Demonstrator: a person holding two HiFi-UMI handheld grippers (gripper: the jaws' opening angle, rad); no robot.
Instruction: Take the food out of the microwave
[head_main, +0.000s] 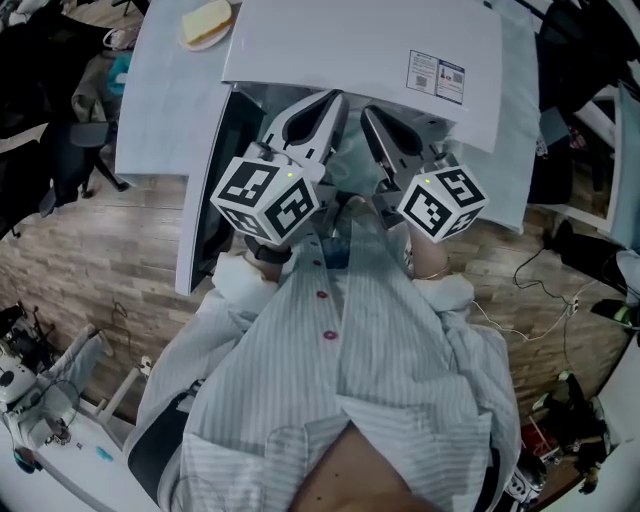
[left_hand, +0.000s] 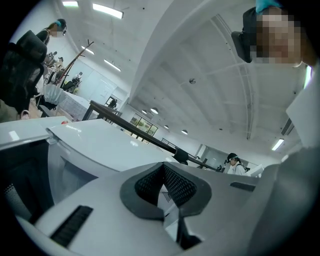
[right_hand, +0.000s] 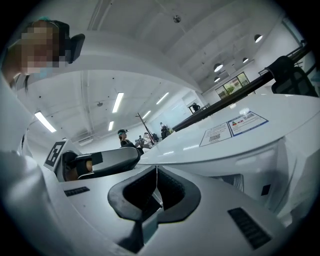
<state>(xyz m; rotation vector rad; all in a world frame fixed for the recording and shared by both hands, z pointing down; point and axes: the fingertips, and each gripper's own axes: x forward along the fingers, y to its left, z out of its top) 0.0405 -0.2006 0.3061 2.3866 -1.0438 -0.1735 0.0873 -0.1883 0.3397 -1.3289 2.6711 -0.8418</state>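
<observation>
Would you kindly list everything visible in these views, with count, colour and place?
microwave: one, white, on the table, top centre
microwave door: one, white with dark inner face, swung open to the left
stickers: two, white and blue, on the microwave's top
food: one piece, pale yellow, on a small plate on the table left of the microwave
table: one, white, under the microwave
office chair: one, dark, far left
cables: a few, black and white, on the wooden floor at right
left gripper: one, white, fingers shut and empty, before the microwave
right gripper: one, white, fingers shut and empty
marker cubes: two, black-and-white, one per gripper
shirt: one, pale striped, bottom centre
</observation>
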